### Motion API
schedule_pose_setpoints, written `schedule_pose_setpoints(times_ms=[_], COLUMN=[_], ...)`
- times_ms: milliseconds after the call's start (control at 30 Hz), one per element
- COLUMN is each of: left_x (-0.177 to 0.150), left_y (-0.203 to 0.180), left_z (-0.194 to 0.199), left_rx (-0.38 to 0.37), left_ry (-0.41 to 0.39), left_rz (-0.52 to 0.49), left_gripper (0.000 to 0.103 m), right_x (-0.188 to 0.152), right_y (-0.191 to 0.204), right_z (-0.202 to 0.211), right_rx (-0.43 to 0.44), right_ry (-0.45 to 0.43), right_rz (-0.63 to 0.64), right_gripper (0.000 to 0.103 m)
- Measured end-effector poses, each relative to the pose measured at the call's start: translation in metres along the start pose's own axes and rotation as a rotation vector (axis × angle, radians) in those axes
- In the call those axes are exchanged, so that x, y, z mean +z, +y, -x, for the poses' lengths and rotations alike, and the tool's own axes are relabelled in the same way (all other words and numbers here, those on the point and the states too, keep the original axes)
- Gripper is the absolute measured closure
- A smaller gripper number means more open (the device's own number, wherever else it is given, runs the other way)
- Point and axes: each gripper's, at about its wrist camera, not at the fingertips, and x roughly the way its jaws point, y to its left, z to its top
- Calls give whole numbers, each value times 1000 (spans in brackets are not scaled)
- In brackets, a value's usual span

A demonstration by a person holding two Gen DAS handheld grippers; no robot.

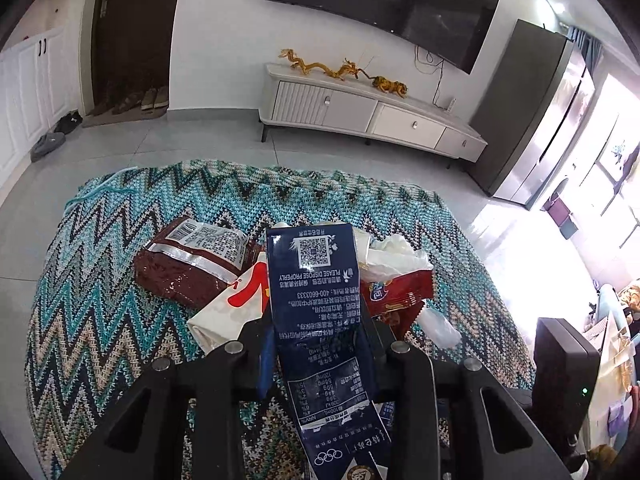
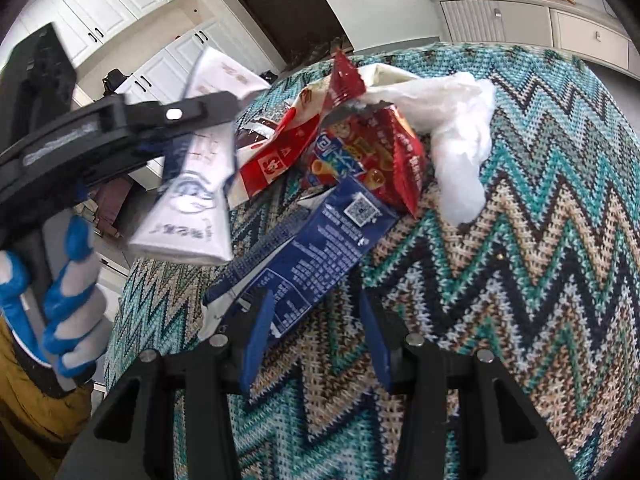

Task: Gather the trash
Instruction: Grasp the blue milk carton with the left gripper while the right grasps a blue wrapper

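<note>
My left gripper (image 1: 320, 330) is shut on a flattened dark blue milk carton (image 1: 316, 280), which stands up between its fingers. In the right wrist view the left gripper (image 2: 200, 136) holds that carton's white side (image 2: 192, 200) off the table. A second blue carton (image 2: 312, 248) lies on the zigzag cloth (image 2: 520, 280). My right gripper (image 2: 316, 300) is open at its near end, with the left pad (image 2: 256, 340) at the carton's corner. Behind lie a red snack packet (image 2: 368, 160), a red-and-white wrapper (image 2: 280, 152) and a white plastic bag (image 2: 452, 132).
A brown snack bag (image 1: 192, 268) and the pile of wrappers sit mid-table on the knitted cloth (image 1: 120, 280). A gloved hand (image 2: 68, 280) grips the left tool's handle. Beyond the round table's edge are grey floor tiles, a white TV cabinet (image 1: 360, 116) and a fridge (image 1: 540, 120).
</note>
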Motion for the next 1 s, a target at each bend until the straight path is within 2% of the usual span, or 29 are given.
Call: schedule_pose_setpoints(times_ms=[167,267,533,700,900,967,1000], left_x=[-8,-15,-34,-44,-53,-56,-58], left_y=[15,28,66,80,88,86,85], left_z=[33,51,81,89,91,92,94], left_rx=[-5,4,11,23,10,9,9], left_ry=[-82,-118,-158,-167,-164,-167,-169], left_rz=[-9,-3,44,55,82,85,86], left_gripper=[72,72,72,72,72,72,72], right_x=[6,8,18,30,31,34,34], right_y=[8,14,31,35,40,43,44], right_z=[-9,-14,-29,-46,-50,-54,-54], right_rx=[38,50,77,66,7,-15,-23], right_ry=[3,11,20,28,27,22,23], right_rz=[-41,-62,-121,-178,-184,-196,-196], right_gripper=[60,53,50,48,48,51,57])
